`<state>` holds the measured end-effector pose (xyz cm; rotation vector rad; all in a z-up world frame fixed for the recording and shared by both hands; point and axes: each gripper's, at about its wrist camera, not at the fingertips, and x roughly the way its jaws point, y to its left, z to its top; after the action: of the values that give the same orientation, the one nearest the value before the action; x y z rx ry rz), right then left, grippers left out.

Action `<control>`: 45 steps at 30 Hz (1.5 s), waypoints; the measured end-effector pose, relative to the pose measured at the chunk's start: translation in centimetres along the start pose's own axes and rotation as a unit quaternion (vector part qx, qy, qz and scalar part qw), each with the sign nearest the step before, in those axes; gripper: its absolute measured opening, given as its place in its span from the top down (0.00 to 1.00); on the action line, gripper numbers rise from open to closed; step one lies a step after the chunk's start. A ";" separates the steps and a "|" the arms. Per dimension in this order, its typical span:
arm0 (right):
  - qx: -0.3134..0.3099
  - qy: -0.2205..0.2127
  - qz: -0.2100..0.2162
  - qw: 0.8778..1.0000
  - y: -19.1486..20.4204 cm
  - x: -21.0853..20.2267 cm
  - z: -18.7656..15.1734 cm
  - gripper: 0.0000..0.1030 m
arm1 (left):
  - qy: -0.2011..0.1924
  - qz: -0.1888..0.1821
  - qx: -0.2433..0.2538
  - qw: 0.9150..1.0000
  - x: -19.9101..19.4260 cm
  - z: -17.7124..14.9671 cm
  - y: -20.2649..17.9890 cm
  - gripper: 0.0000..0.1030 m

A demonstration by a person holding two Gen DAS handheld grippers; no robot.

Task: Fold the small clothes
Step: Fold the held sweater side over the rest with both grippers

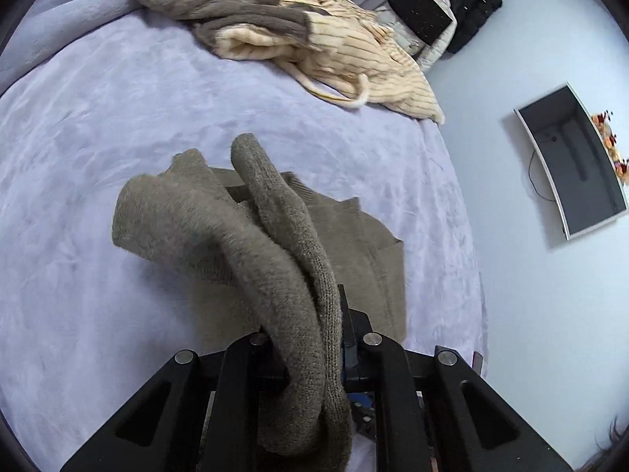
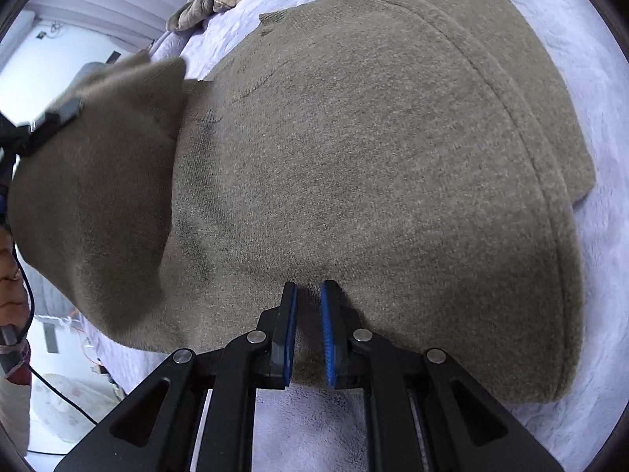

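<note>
Sweater (image 2: 354,157) soft, limp, light; grip at hems. Left gripper (image 1: 306,338) clamps sleeve (image 1: 275,236); right gripper (image 2: 308,334) parted over near hem.

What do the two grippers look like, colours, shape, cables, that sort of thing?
Both are matte black with angular linkage bars that have triangular cut-outs and round silver pivot pins. The right gripper has flat black fingers lined with ribbed blue pads. On the left gripper blue shows behind the sweater. In the right view, black cables hang near the left gripper.
</note>
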<state>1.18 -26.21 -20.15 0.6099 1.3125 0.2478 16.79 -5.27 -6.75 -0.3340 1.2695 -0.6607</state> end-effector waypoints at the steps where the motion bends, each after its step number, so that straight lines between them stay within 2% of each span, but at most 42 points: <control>1: 0.006 -0.002 0.008 1.000 -0.2 0.0 -0.1 0.89 | 0.007 0.005 0.013 1.000 1.3 0.1 -1.4 0.84; 5: 0.030 -0.009 0.041 0.999 -1.4 -0.1 -0.4 0.89 | 0.046 0.034 0.061 0.997 7.9 -0.1 -6.3 0.84; 9: 0.057 -0.012 0.078 0.995 -3.4 -1.6 -1.2 0.88 | 0.082 0.110 0.107 0.985 13.9 -1.8 -9.1 0.84; 12: 0.066 -0.025 0.077 0.995 -4.5 -3.4 -1.6 0.86 | 0.074 0.130 0.127 0.981 14.6 -2.7 -9.6 0.84; 16: 0.102 -0.071 0.080 0.989 -7.2 -6.4 -1.5 0.83 | 0.067 0.141 0.143 0.977 13.8 -2.6 -10.1 0.84; 17: 0.114 -0.080 0.089 0.986 -7.9 -7.0 -1.3 0.78 | 0.064 0.146 0.150 0.976 13.6 -2.7 -10.3 0.84; 18: 0.129 -0.088 0.106 0.982 -8.8 -7.5 -0.9 0.64 | 0.060 0.151 0.157 0.974 13.3 -2.7 -10.5 0.84; 20: 0.157 -0.101 0.143 0.972 -10.1 -7.9 0.1 0.44 | 0.052 0.159 0.168 0.972 12.9 -2.9 -10.9 0.84; 21: 0.171 -0.108 0.164 0.965 -10.8 -8.0 0.6 0.44 | 0.048 0.163 0.172 0.970 12.6 -3.1 -11.1 0.84; 23: 0.197 -0.119 0.214 0.949 -11.8 -7.9 1.8 0.44 | 0.040 0.167 0.176 0.969 12.3 -3.1 -11.4 0.71; 24: 0.206 -0.121 0.238 0.942 -12.4 -7.7 2.3 0.44 | 0.027 0.161 0.178 0.970 11.8 -3.2 -11.7 0.48; 25: 0.216 -0.119 0.260 0.934 -12.7 -7.2 2.8 0.44 | 0.012 0.160 0.179 0.971 11.2 -3.4 -11.9 0.31; 26: 0.227 -0.114 0.277 0.927 -12.7 -6.5 3.5 0.43 | -0.005 0.158 0.182 0.970 10.6 -3.6 -12.2 0.26; 28: 0.247 -0.102 0.312 0.912 -13.1 -5.2 4.7 0.41 | -0.019 0.160 0.183 0.970 9.4 -3.7 -12.3 0.26; 30: 0.254 -0.088 0.323 0.908 -12.6 -4.5 5.8 0.41 | -0.020 0.144 0.170 0.975 8.1 -3.6 -11.7 0.26; 34: 0.241 -0.071 0.310 0.917 -11.0 -3.3 8.5 0.40 | -0.039 0.161 0.137 0.977 5.6 -3.0 -8.8 0.26; 36: 0.232 -0.069 0.306 0.921 -11.5 -3.9 8.9 0.39 | -0.058 0.196 0.115 0.972 4.4 -2.7 -6.4 0.26; 39: 0.216 -0.065 0.294 0.929 -11.2 -4.1 9.3 0.39 | -0.053 0.246 0.075 0.965 4.6 -2.0 -2.1 0.26; 42: 0.192 -0.046 0.271 0.942 -10.5 -3.7 10.0 0.40 | -0.053 0.268 0.043 0.961 5.2 -2.2 1.1 0.26; 43: 0.178 -0.037 0.254 0.950 -9.8 -3.3 10.6 0.43 | -0.053 0.266 0.034 0.962 5.3 -2.3 1.7 0.26; 45: 0.126 -0.024 0.194 0.973 -7.5 -2.7 11.9 0.86 | -0.059 0.263 0.016 0.963 5.5 -2.5 2.4 0.26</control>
<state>10.58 -37.06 -20.53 1.0847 1.1781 0.3857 15.85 -6.55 -13.03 -0.0014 1.1654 -0.2021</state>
